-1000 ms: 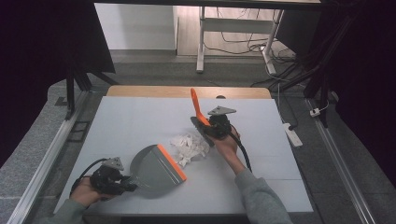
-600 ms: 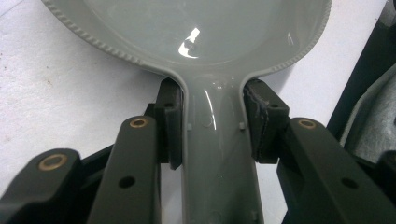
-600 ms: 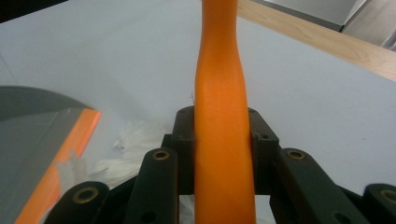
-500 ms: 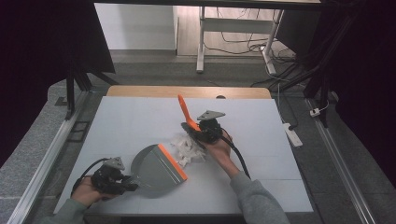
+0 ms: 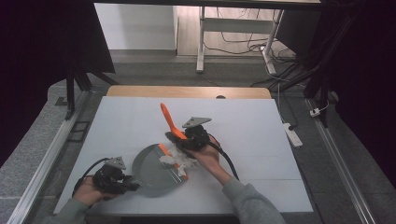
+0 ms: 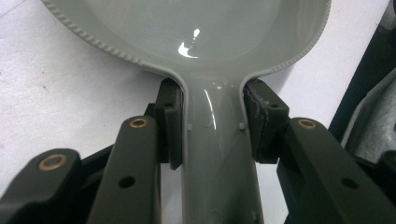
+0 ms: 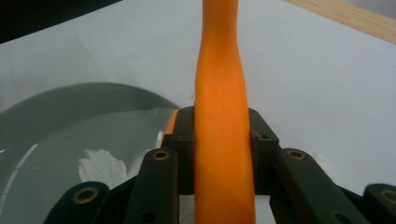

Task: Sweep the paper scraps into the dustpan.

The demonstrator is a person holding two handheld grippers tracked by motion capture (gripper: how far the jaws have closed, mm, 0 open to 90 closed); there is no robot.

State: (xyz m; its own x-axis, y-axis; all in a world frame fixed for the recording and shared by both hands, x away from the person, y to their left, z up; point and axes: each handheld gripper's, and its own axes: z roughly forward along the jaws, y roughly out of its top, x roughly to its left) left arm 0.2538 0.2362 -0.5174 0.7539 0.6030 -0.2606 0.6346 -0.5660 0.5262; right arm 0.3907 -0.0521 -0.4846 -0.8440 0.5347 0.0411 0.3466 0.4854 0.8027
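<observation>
A grey dustpan (image 5: 152,170) with an orange lip lies on the white table, its pan (image 6: 205,32) wide in the left gripper view. My left gripper (image 5: 122,183) is shut on the dustpan's handle (image 6: 219,158), one pad on each side. My right gripper (image 5: 180,139) is shut on the orange handle (image 7: 223,121) of a brush (image 5: 169,122), which slants up and away. White crumpled paper scraps (image 5: 180,157) sit at the dustpan's lip, under the brush, and some scraps (image 7: 100,167) lie inside the pan.
The white table top (image 5: 261,126) has bare room to the right and at the back. A wooden strip (image 5: 187,91) edges its far side. A power strip (image 5: 293,135) lies on the floor to the right, and a desk frame with cables (image 5: 233,42) stands behind.
My right gripper and the brush have moved left and nearer, pushing the paper scraps onto the dustpan's lip. The left gripper and dustpan have stayed put.
</observation>
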